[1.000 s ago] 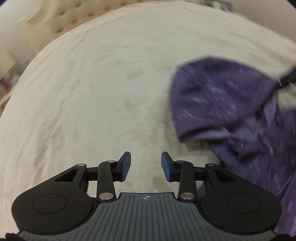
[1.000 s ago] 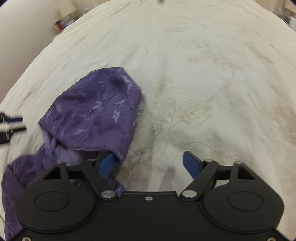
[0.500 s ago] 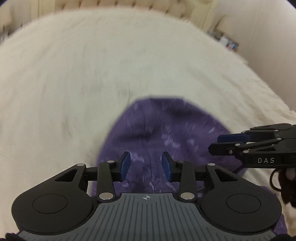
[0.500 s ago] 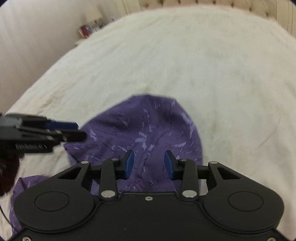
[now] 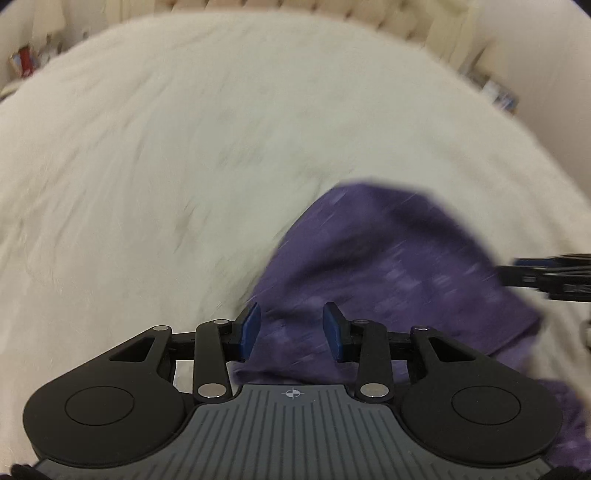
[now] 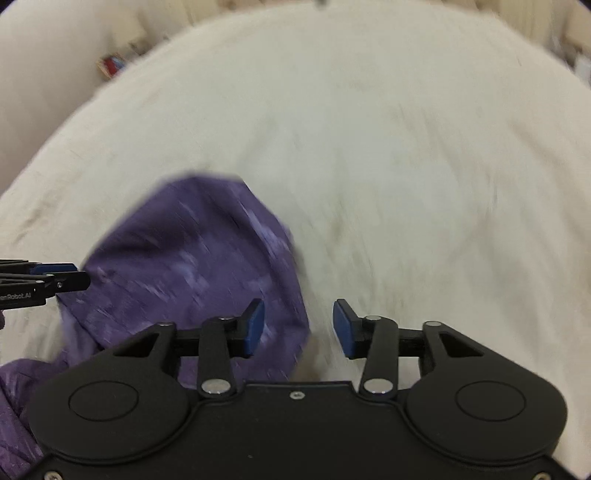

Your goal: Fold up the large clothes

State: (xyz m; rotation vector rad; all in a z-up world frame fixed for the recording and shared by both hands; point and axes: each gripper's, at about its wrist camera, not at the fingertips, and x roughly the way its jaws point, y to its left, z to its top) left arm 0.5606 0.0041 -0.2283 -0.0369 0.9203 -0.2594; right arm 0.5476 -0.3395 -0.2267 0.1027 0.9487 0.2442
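A purple patterned garment [image 5: 399, 258] lies bunched on the cream bedspread [image 5: 166, 147]; the picture is blurred by motion. My left gripper [image 5: 291, 328] hovers over its near left edge, jaws a little apart, with cloth showing behind the gap and no pad pressing on it. In the right wrist view the same garment [image 6: 184, 258] sits at the lower left. My right gripper [image 6: 299, 328] has its jaws opening, the left finger over the cloth's right edge and the right finger over bare bedspread. Each gripper shows at the other view's edge: right gripper [image 5: 546, 275], left gripper [image 6: 48, 278].
The bedspread [image 6: 406, 147] stretches wide ahead and to both sides of the garment. A tufted headboard [image 5: 332, 9] runs along the far end. Small clutter stands beside the bed at the far left [image 5: 22, 62] and far right [image 5: 495, 92].
Both views have swung: the garment slid from the middle toward the right in the left wrist view and toward the left in the right wrist view. The right jaws narrowed, then widened again.
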